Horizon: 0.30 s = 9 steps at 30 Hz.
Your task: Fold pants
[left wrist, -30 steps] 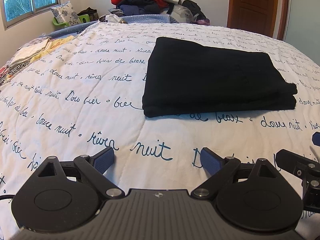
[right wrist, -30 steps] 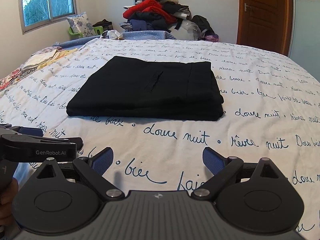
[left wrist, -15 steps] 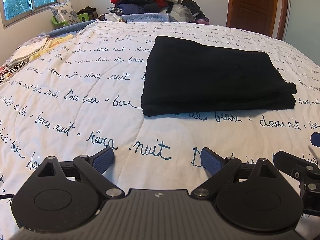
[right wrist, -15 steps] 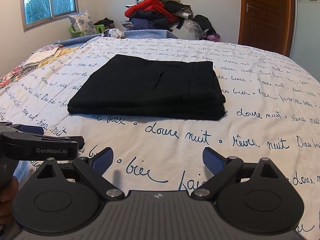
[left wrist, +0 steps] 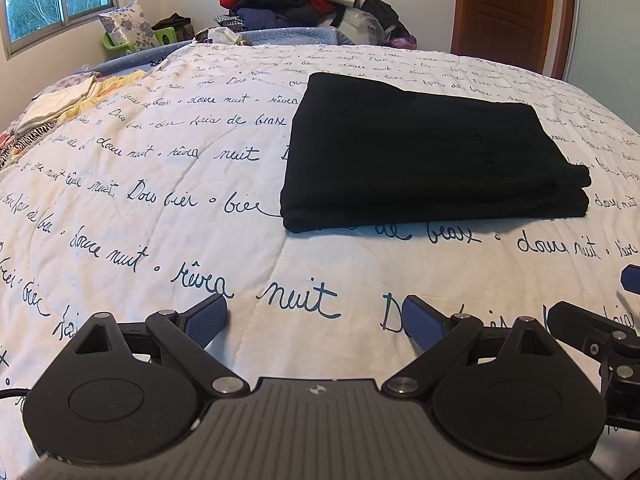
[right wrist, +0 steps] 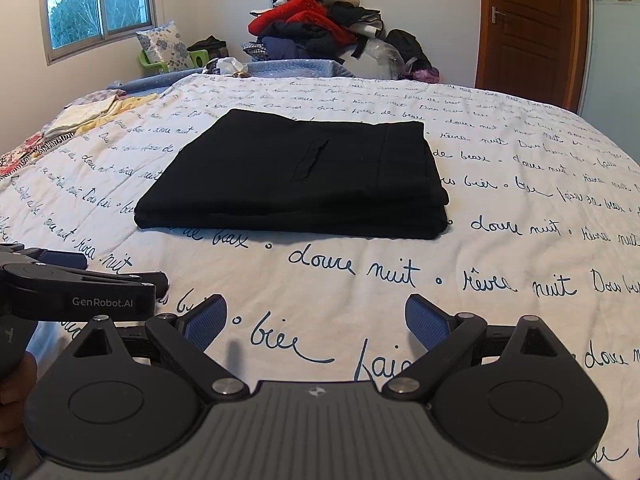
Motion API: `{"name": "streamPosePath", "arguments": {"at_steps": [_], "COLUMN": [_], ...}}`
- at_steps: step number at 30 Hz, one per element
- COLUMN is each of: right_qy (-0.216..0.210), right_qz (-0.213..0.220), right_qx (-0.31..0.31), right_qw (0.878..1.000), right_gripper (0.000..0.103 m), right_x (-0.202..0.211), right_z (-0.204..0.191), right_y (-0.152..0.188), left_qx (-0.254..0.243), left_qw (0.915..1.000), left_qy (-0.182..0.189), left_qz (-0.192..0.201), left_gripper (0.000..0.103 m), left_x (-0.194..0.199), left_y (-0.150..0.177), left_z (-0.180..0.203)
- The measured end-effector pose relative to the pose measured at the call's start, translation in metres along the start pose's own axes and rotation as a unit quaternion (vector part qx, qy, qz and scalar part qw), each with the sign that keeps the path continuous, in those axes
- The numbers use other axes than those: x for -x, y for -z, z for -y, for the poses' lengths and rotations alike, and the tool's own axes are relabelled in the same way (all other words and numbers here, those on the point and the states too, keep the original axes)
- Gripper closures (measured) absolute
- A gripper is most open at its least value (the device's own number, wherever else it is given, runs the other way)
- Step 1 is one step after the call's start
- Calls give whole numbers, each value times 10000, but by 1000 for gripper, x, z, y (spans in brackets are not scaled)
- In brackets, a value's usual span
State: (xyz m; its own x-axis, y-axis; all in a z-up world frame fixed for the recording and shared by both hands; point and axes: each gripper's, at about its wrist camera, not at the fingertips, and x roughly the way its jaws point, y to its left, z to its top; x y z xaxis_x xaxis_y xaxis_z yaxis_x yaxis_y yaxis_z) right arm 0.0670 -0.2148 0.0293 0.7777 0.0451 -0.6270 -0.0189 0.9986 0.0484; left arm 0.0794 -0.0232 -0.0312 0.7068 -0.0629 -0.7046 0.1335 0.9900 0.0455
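Note:
The black pants (left wrist: 424, 156) lie folded into a flat rectangle on the white bedspread with blue script (left wrist: 160, 200). They also show in the right wrist view (right wrist: 296, 176), straight ahead. My left gripper (left wrist: 316, 316) is open and empty, low over the bedspread, short of the pants and to their left. My right gripper (right wrist: 316, 316) is open and empty, also short of the pants. The left gripper shows at the left edge of the right wrist view (right wrist: 84, 276).
A heap of clothes (right wrist: 320, 28) is piled past the bed's far end. Folded light cloths (left wrist: 76, 96) lie at the bed's left edge. A wooden door (right wrist: 528, 28) stands at the back right, a window (right wrist: 96, 4) at the left.
Both grippers have tilted slightly so the pants sit a little lower in each view. Both stay open and empty. The pants have not moved.

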Motion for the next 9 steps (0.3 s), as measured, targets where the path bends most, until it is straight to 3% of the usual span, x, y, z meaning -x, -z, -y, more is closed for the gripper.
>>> {"name": "streamPosePath", "arguments": {"at_steps": [9], "right_qy": [-16], "right_qz": [-21], "right_qx": [39], "right_qw": [10000], "right_gripper": [6], "right_x": [0], "right_z": [0], "right_y": [1], "left_qx": [71], "left_qw": [9999], "left_qy": [91], "left_qz": [114], "left_gripper": [9], "left_x": [8], "left_y": [-4], "left_z": [-7]}}
